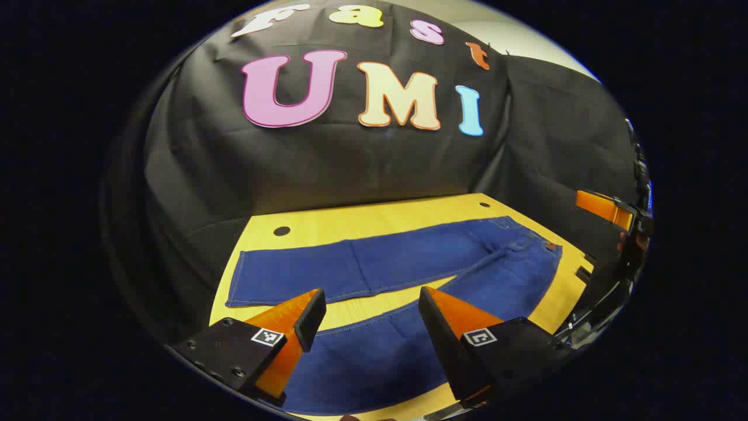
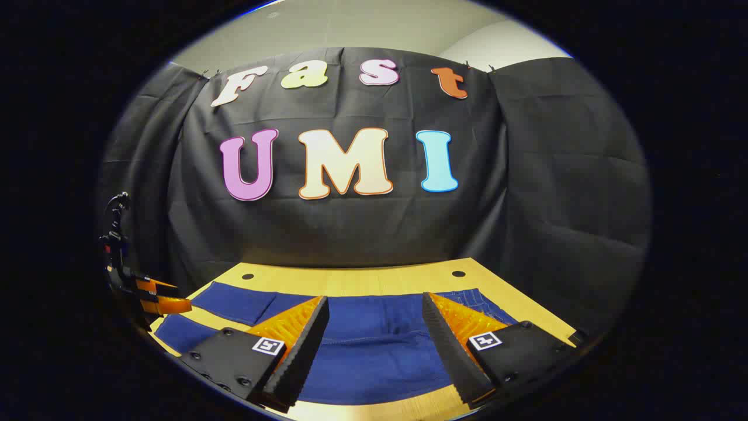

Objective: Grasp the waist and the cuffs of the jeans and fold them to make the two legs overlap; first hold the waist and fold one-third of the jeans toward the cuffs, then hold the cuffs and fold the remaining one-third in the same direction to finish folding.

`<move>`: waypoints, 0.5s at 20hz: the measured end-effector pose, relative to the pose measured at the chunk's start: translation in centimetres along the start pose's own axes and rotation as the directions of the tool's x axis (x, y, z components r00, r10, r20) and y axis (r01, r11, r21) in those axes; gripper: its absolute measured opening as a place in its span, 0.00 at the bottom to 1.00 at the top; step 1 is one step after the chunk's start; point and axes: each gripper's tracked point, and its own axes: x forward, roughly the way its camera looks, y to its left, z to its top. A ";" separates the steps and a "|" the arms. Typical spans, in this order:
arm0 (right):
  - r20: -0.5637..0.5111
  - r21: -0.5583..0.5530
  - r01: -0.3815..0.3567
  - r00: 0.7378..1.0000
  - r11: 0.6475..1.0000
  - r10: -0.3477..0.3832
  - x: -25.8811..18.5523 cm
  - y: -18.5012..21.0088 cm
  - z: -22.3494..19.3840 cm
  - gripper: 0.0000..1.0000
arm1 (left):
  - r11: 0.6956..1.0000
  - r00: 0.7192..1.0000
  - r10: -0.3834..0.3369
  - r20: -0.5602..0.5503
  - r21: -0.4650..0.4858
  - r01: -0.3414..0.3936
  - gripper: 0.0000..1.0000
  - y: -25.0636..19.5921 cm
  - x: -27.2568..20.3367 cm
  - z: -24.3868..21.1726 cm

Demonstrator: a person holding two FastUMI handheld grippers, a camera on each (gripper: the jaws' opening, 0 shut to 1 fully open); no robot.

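Observation:
Blue jeans (image 1: 385,266) lie flat on the yellow wooden table (image 1: 374,219), legs spread apart in a V, cuffs at the left, waist at the right in the left gripper view. My left gripper (image 1: 371,298) hangs open above the near leg, nothing between its orange fingers. The right gripper (image 1: 608,210) shows at the far right edge, beyond the waist. In the right gripper view the jeans (image 2: 374,345) spread below my open right gripper (image 2: 375,307), which hovers over the waist end. The left gripper (image 2: 160,298) shows at the left edge, over the legs.
Black cloth walls stand close behind and beside the table (image 2: 350,280). Small dark holes (image 1: 281,231) mark the tabletop near its back corners. A strip of bare wood (image 1: 380,304) lies between the two legs.

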 end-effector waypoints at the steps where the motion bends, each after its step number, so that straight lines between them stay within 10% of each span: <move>1: -0.006 -0.005 0.000 1.000 1.000 0.000 -0.1 -0.1 -0.3 0.98 | 1.000 1.000 -0.014 -0.015 0.020 0.015 0.95 -0.1 0.0 -0.3; 10: -0.084 0.033 -0.036 0.996 0.999 0.039 -0.5 0.8 -2.9 0.98 | 0.924 0.927 -0.228 -0.298 0.235 0.303 0.95 -2.1 -1.6 -8.6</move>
